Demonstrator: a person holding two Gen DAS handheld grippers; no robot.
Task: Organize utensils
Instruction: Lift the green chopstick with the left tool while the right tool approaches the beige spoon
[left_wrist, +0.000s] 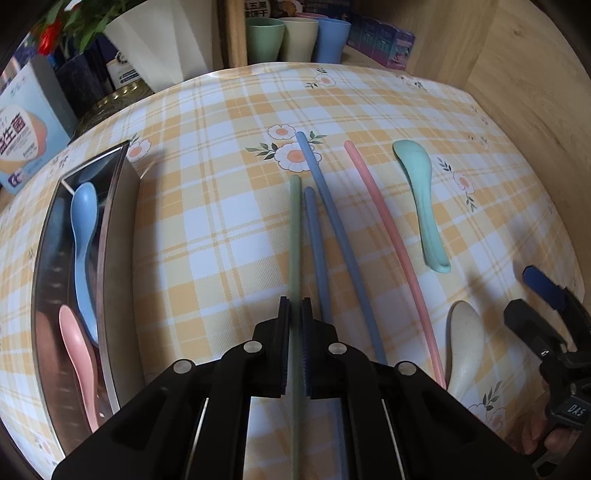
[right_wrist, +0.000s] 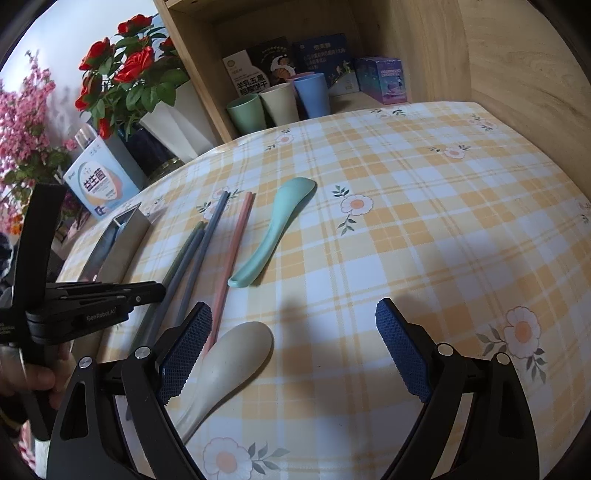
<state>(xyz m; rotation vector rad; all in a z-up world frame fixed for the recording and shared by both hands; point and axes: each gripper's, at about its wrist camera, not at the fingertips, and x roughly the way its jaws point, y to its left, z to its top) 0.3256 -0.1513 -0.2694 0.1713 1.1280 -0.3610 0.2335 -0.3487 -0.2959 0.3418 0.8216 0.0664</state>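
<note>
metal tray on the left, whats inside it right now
Inside the metal tray, the left wrist view shows a blue spoon and a pink spoon lying lengthwise. The tray's near wall hides part of the floor, so more could be there.

The pink spoon (left_wrist: 79, 354) lies partly hidden behind the metal tray's (left_wrist: 122, 236) wall.

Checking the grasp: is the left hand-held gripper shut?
Shut: the left hand-held gripper has both pads pressed against the green chopstick.

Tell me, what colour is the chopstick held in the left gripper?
Green chopstick, clearest in the left wrist view, clamped by the left gripper.
</note>
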